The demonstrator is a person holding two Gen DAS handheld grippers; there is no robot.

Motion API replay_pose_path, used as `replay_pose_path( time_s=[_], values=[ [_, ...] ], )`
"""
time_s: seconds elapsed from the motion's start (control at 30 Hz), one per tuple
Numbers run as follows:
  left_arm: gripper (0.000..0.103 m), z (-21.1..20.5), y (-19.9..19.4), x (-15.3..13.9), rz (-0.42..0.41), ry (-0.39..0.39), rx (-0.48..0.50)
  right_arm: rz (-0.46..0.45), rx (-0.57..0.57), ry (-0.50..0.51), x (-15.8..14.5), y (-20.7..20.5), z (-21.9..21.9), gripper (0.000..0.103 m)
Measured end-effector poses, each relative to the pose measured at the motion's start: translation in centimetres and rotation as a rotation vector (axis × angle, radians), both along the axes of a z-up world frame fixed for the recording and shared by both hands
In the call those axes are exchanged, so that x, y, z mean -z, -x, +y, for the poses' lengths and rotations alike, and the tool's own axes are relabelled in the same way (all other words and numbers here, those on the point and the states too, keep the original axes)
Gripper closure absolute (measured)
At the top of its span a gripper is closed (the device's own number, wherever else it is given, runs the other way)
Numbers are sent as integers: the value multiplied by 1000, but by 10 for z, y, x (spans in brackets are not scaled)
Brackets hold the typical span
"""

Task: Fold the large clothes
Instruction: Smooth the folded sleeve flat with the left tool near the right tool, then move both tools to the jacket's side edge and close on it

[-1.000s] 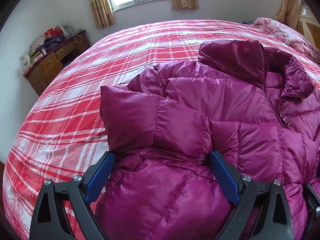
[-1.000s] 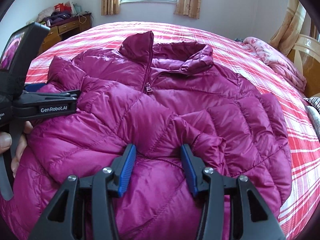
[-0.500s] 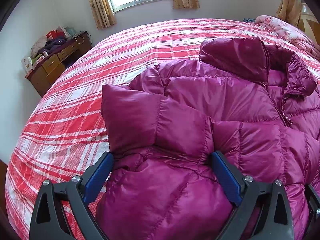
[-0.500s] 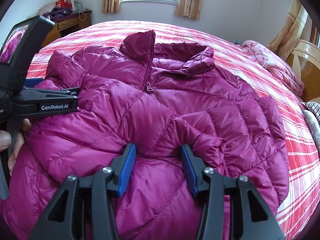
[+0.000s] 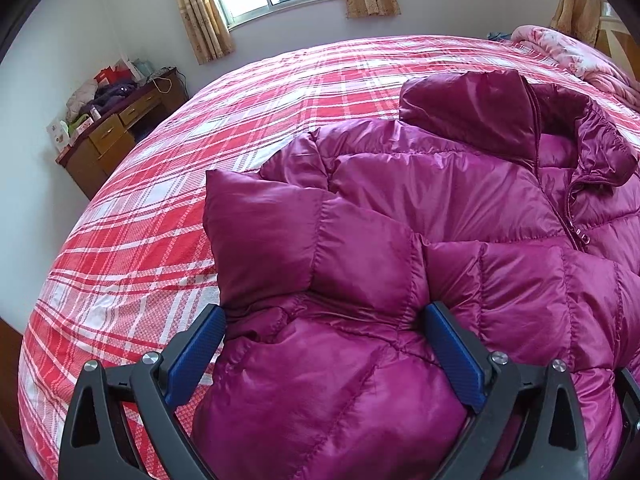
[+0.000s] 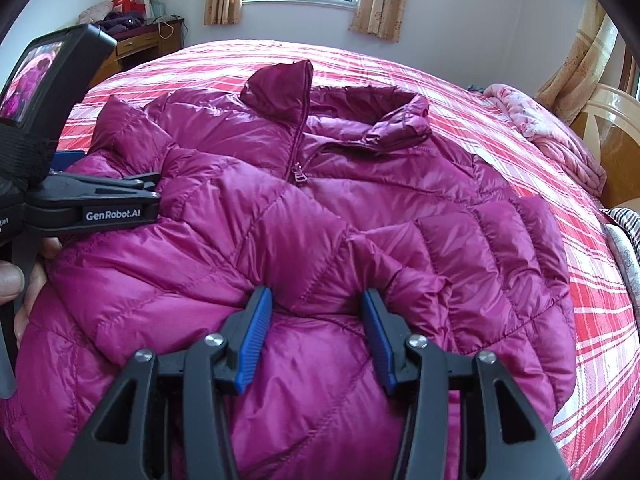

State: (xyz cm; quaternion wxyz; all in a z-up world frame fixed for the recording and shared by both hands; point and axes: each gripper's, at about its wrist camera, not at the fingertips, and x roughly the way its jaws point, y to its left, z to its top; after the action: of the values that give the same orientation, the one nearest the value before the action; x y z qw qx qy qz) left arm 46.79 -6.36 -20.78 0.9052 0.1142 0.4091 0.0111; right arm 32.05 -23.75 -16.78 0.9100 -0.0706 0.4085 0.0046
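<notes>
A magenta puffer jacket lies front up on the bed, collar towards the window, both sleeves folded in over its chest. It also shows in the left wrist view. My left gripper is wide open, its jaws either side of a thick bulge of the jacket's near left part. My right gripper is partly open with a fold of the jacket's lower front bulging up between its blue pads. The left gripper's side also shows at the left of the right wrist view, resting on the jacket.
The bed has a red and white plaid cover. A pink quilt lies bunched at the far right by a wooden headboard. A cluttered wooden desk stands against the wall at the left.
Both grippers keep their places on the jacket. The views have shifted slightly, with the jacket's collar a little nearer.
</notes>
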Motion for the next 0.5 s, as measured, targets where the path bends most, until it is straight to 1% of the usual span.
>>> replay_pose_path(
  time_s=[0.2,0.27,0.33,0.4,0.43,0.47,0.5],
  values=[
    [2,-2,-1,-1,2,1,-3,3,-1,-3,0,-1,1,52],
    [2,1,-2,-3,9,24,-1,13,-12,-10,-2,-2,-1,52],
    [2,10,-2,-6,34,63,3,32,-50,-30,-8,-2,-5,51],
    [2,17,2,-14,37,73,0,53,-85,-76,-17,-3,-12,45],
    [2,19,4,-19,29,77,1,53,-94,-93,-22,-3,-16,43],
    [2,21,6,-28,10,87,7,40,-94,-103,-29,-3,-20,39],
    [2,23,8,-38,-17,100,16,8,-88,-107,-41,-3,-26,36]
  ],
)
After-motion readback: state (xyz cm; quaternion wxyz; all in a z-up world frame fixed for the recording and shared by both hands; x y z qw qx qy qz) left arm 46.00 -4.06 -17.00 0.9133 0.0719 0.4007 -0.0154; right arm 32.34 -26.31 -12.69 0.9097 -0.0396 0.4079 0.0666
